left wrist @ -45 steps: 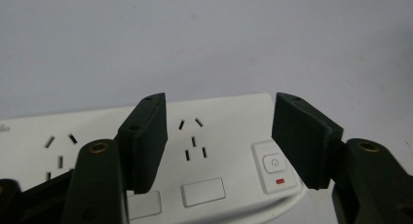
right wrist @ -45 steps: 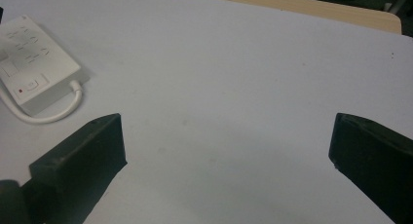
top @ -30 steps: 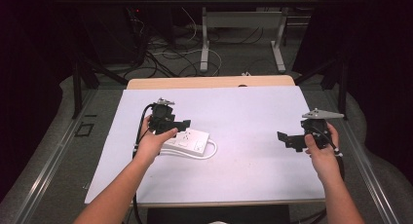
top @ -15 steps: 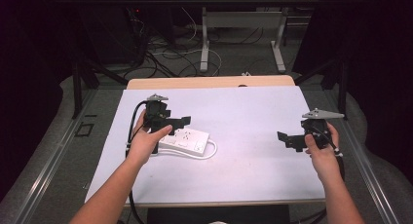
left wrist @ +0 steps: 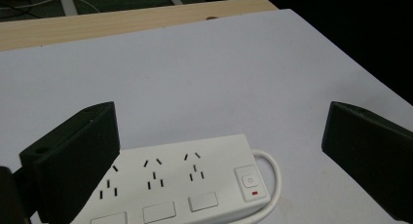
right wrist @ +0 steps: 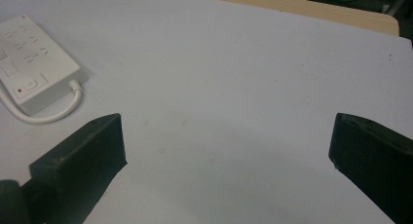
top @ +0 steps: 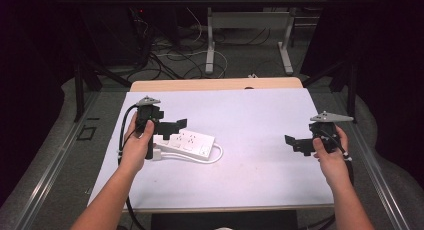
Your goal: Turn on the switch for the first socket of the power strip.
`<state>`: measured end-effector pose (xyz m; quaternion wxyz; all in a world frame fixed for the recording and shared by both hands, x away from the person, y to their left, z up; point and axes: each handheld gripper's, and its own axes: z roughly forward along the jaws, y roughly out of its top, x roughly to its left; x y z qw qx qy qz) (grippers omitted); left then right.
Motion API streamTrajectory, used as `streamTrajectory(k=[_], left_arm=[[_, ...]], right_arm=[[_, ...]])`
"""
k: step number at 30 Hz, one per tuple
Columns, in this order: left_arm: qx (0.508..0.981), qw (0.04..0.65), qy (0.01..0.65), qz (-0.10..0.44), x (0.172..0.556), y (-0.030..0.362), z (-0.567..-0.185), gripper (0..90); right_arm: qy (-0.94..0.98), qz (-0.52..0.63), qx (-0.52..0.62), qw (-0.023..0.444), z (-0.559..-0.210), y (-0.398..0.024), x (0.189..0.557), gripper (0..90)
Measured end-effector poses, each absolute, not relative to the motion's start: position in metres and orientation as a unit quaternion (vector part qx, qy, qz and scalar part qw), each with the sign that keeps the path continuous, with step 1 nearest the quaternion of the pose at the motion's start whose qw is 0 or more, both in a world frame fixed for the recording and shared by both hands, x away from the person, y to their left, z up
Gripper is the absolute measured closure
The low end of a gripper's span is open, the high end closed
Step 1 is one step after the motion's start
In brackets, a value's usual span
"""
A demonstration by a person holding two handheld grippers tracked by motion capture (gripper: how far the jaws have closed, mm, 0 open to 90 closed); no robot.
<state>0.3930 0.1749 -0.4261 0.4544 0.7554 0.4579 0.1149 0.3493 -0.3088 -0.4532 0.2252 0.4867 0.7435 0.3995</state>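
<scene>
Power strip (top: pixel 187 144) lies flat at the table's (top: pixel 260 110) left — left gripper (top: pixel 176 126) just opened above it, empty; right gripper (top: pixel 296 141) waits released, well apart.

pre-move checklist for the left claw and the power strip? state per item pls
1. Left claw open: ok. Its jaws have just been opening and stand wide apart, nothing pressed between them.
2. White plastic three-outlet power strip free of the claw: ok. It lies flat on the white table cover, below and beyond the jaws.
3. Strip's white cable clear of the jaws: ok. It loops round the switch end.
4. Outlets unoccupied: ok. No plug sits in the three sockets seen from the left gripper view.
5. Strip switched on: cannot tell. A small red mark shows under the switch.
6. Right claw out of the way: ok. Open over bare cover, well apart from the strip.
</scene>
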Motion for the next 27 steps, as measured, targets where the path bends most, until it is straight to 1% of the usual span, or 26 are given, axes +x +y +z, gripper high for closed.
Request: streamTrajectory(k=[6, 15, 27], left_arm=[[0.749, 0.453, 0.466, 0.131, 0.386, 0.189, -0.423, 0.3], [0.740, 0.447, 0.474, 0.163, 0.377, 0.221, -0.415, 0.3], [0.716, 0.439, 0.510, 0.187, 0.366, 0.261, -0.427, 0.3]], right_arm=[[0.743, 0.400, 0.487, 0.225, -0.453, -0.309, 0.349, 0.0], [0.742, 0.399, 0.489, 0.225, -0.453, -0.309, 0.349, 0.0], [0.741, 0.399, 0.490, 0.226, -0.453, -0.310, 0.349, 0.0]])
